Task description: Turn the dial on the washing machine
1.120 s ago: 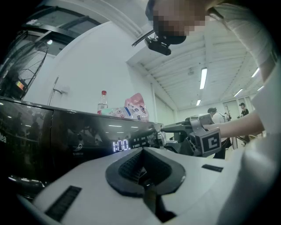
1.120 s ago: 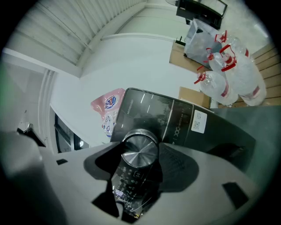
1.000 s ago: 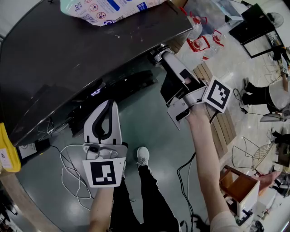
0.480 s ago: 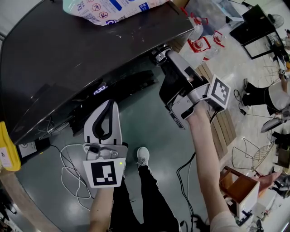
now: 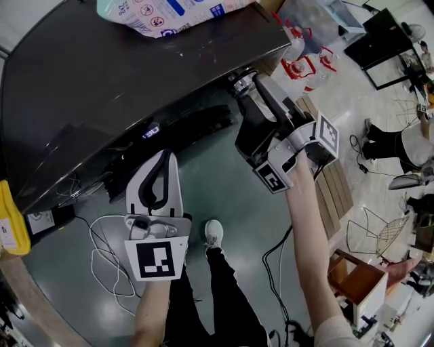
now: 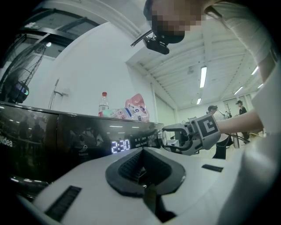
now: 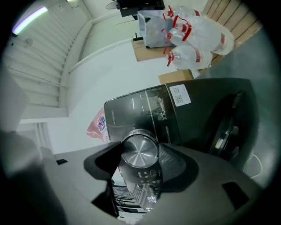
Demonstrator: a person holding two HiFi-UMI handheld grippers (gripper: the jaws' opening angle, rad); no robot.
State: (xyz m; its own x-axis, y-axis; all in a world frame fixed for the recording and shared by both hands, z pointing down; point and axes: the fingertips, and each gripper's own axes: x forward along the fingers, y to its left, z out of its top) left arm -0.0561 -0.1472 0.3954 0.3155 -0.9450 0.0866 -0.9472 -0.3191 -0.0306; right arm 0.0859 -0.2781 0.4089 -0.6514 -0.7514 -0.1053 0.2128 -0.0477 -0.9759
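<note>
the dark washer (image 5: 122, 74) is filling the upper left of the head view, with a printed bag (image 5: 163, 10) lying on its top at the far edge. below its front, the left gripper (image 5: 163, 161) is hanging clear of the machine, its tongs pressed together on nothing, the pads meeting around an empty hollow. just past it the display (image 6: 119, 146) is glowing 2:30 on the control panel. further right, at the panel's right end, the dial (image 7: 139, 152) is sitting proud of the front face, a round knob with a brushed metal cap. the right gripper (image 5: 247, 87) is clamping on it, one pad bearing on each side of the rim, with its body angling down and away toward the person's arm. the knob is looking rigid and smooth, so it is likely to be slippery under the pads and to be turning in stiff clicks rather than freely; the rim, taken on opposite sides and squarely, is seeming the right place to hold, with the twist going about the knob's own axis and no pulling outward. beyond the washer's right corner, clear jugs (image 5: 305, 64) with red handles are standing on the floor.
</note>
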